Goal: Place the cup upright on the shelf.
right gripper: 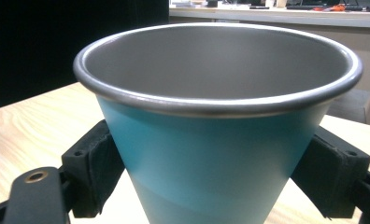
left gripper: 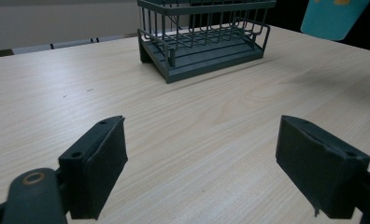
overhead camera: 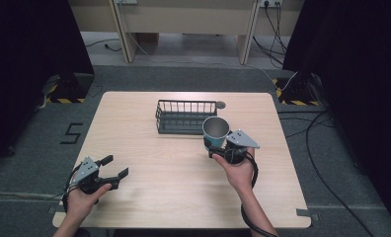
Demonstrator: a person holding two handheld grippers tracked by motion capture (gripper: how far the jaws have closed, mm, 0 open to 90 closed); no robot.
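A teal cup (overhead camera: 215,131) with a grey metal inside is held upright above the table, just in front of the dark wire basket (overhead camera: 185,117). My right gripper (overhead camera: 214,146) is shut on the cup (right gripper: 211,154), one pad pressed on each side of its lower wall. My left gripper (overhead camera: 115,167) rests near the table's front left, open, with bare wood between its pads (left gripper: 101,163). From the left gripper view the basket (left gripper: 206,39) stands farther off and a corner of the cup (left gripper: 332,18) shows at the top right.
The light wood table (overhead camera: 149,197) has a small round grommet (overhead camera: 220,104) behind the basket. Black curtains hang on both sides. Cables lie on the grey floor at the right, and a wooden bench stands at the far end.
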